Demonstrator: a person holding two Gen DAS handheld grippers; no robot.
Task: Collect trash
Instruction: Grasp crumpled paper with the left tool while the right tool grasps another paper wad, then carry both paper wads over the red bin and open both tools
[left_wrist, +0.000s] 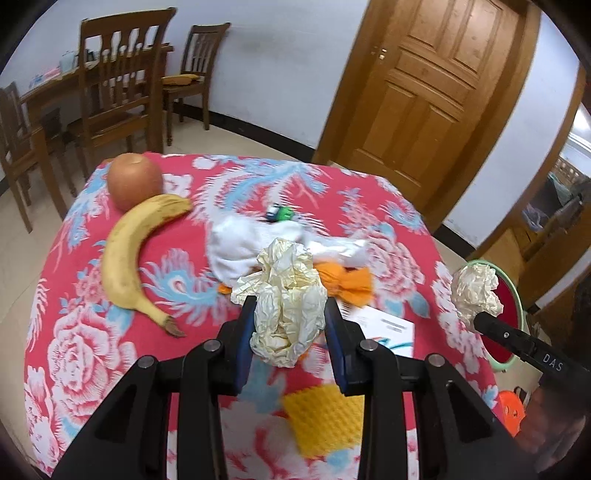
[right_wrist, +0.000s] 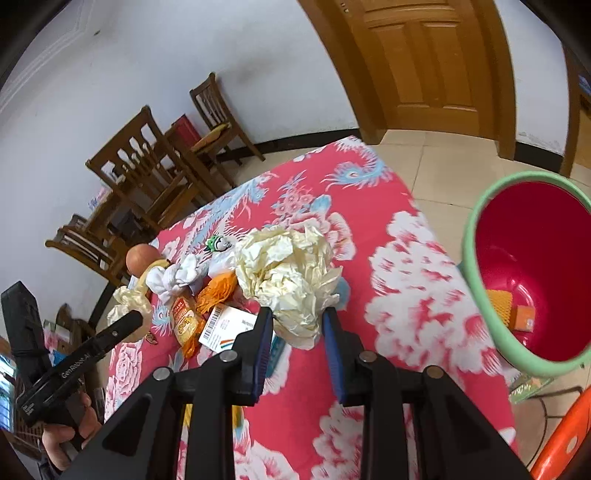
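My left gripper (left_wrist: 290, 306) is shut on a crumpled cream paper ball (left_wrist: 284, 295), held above the table with the red floral cloth (left_wrist: 92, 350). My right gripper (right_wrist: 297, 314) is shut on a second crumpled cream paper ball (right_wrist: 288, 277), also lifted off the cloth. A bin with a green rim (right_wrist: 476, 236) and a red inside stands on the floor past the table's right edge. In the left wrist view the right gripper's paper ball (left_wrist: 476, 291) hangs in front of that bin (left_wrist: 520, 306). A hand (right_wrist: 70, 439) holds the left gripper at the lower left of the right wrist view.
On the cloth lie a banana (left_wrist: 125, 258), an apple (left_wrist: 135, 181), a white cloth (left_wrist: 240, 247), an orange wrapper (left_wrist: 347, 284), a white card (left_wrist: 384, 328), a yellow sponge (left_wrist: 325, 421) and a small toy (left_wrist: 280, 213). Wooden chairs (left_wrist: 114, 85) stand behind; an orange stool (right_wrist: 565, 435) is beside the bin.
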